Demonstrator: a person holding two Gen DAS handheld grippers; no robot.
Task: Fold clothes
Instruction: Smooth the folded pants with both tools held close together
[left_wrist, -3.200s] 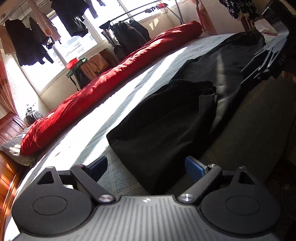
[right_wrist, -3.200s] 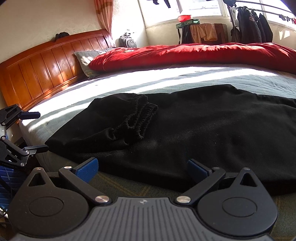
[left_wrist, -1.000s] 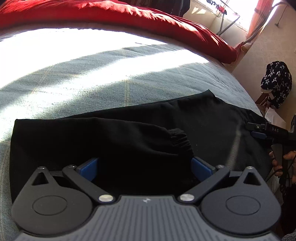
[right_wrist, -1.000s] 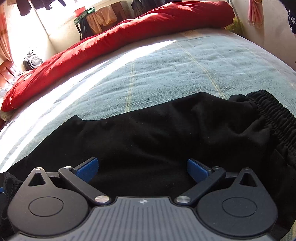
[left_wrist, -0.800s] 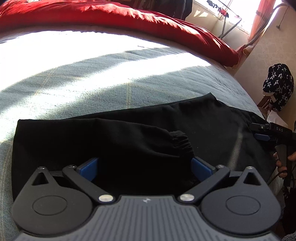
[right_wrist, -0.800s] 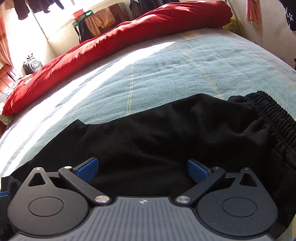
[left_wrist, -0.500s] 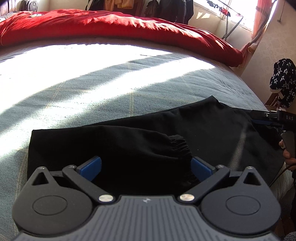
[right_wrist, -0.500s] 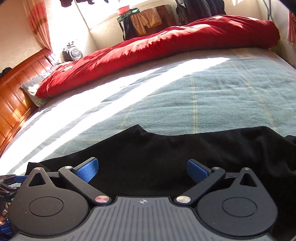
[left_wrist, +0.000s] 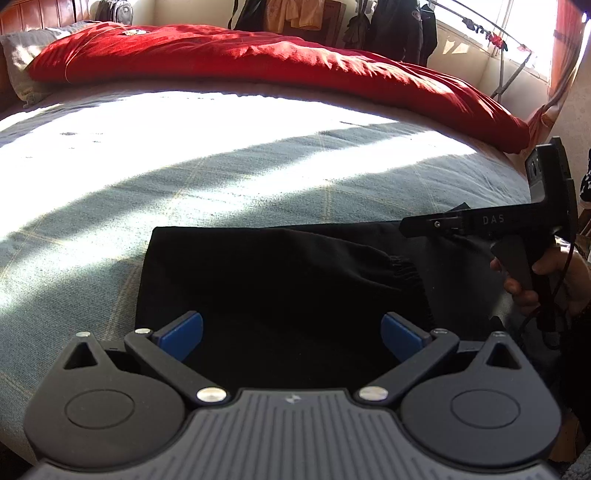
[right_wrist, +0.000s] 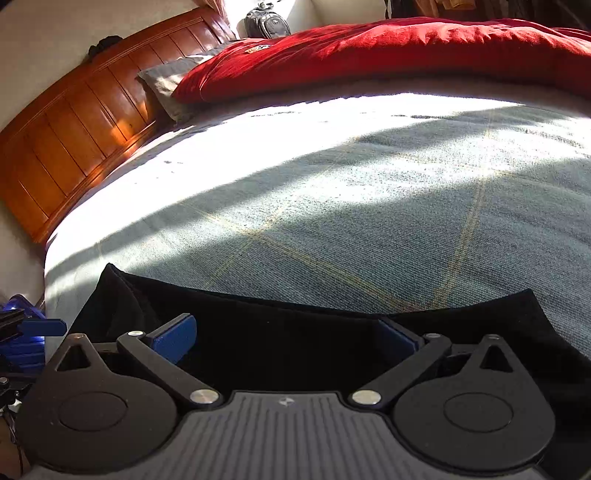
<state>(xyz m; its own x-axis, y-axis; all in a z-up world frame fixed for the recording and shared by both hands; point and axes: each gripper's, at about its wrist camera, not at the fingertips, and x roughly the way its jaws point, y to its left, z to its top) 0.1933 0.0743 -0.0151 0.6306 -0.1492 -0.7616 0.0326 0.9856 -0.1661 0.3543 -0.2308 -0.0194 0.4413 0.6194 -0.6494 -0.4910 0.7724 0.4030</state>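
The black trousers lie on the grey bedspread along the near edge of the bed, their long axis running left to right across both views. They already lie doubled: an upper layer ends in an elastic cuff that rests on the lower layer, toward the right end in the left wrist view.

The left gripper hangs right over the doubled part, its blue pads spread wide with only cloth below them, gripping nothing. The right gripper is likewise spread and holds nothing; it sits over the middle stretch of the trousers, whose far hem runs across just beyond the pads. In the left wrist view its nose points leftward over the far edge (whether it touches the cloth cannot be told).

So the cloth lies directly ahead of and beneath both grippers, the left nearer the closed left end, the right nearer the cuff and the single layer beyond. Any further fold would, in my judgement, run along that left-right axis; whether one more is due, the scene does not settle.
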